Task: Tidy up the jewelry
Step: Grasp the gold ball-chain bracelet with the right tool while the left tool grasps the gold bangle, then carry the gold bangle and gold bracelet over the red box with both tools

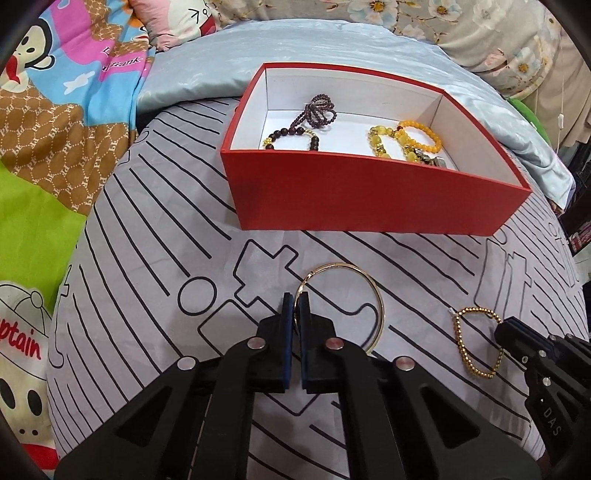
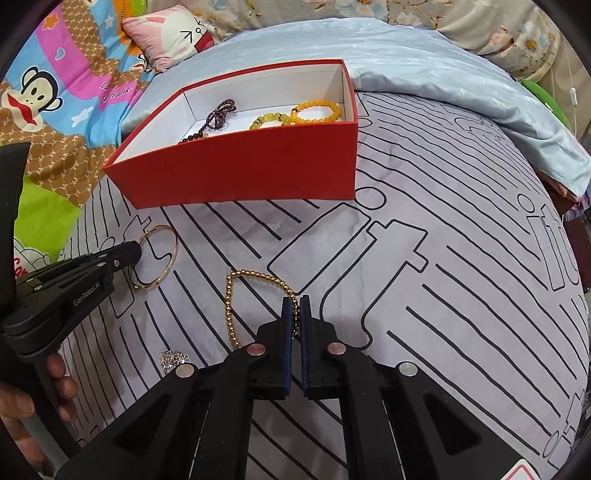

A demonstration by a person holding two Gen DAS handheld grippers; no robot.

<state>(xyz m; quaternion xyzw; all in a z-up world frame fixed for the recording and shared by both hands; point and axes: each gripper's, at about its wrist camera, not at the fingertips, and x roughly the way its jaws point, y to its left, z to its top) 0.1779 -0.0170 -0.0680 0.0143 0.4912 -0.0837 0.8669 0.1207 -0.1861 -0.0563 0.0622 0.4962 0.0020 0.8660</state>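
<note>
A: Where is the box [image 1: 369,192] placed?

B: On the bed [image 2: 461,258], straight ahead of both tools, long side facing them, already holding bead bracelets.

A: And what is gripped?

B: The bangle [image 1: 364,291] is pinched at its rim by the left tool [image 1: 295,306]; the gold bead bracelet [image 2: 236,295] is clamped by the right tool [image 2: 295,310]. Both are judged about equally near the box.

Grey line-patterned bedsheet [image 1: 155,229], pale blue satin quilt [image 1: 207,62], cartoon monkey blanket [image 1: 44,110], floral bedding [image 2: 498,33] behind.
</note>
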